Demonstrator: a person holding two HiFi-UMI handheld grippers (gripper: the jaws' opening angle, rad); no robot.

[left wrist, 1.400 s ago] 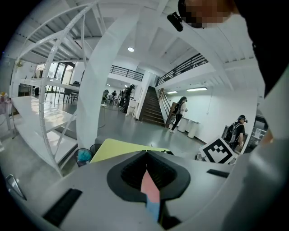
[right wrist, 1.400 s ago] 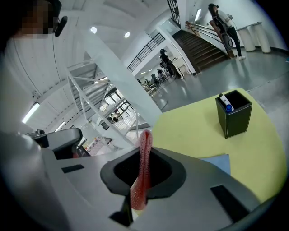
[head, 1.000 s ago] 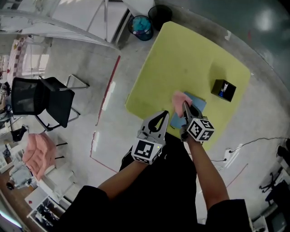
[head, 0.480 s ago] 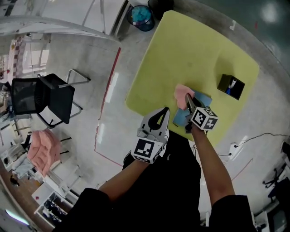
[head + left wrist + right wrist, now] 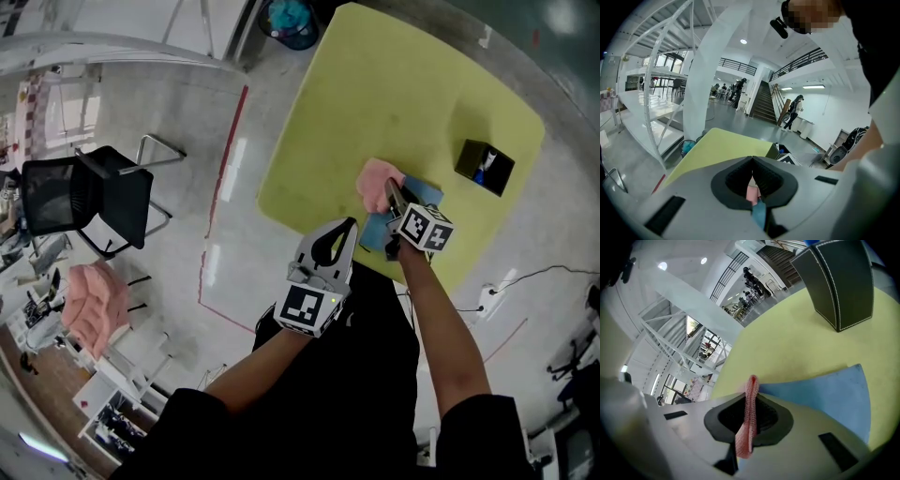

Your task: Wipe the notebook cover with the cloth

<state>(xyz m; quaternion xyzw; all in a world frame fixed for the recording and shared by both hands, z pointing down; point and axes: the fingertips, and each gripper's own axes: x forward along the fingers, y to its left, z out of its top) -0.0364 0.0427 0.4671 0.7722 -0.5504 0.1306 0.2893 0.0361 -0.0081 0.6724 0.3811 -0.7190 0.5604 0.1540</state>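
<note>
Right tool (image 5: pixel 390 191) pinches cloth (image 5: pixel 375 176); left tool (image 5: pixel 350 224) closed.

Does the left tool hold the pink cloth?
No, the pink cloth is pinched in the right tool; the left tool is shut on nothing.

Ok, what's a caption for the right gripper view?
Right gripper shut on pink cloth; blue notebook and black box lie on the yellow table.

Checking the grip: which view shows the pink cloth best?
The right gripper view: the cloth runs pinched between the right gripper's shut jaws. The head view shows only a small pink bunch ahead of that gripper; the left gripper view, a pink sliver beyond the left gripper's shut jaws.
</note>
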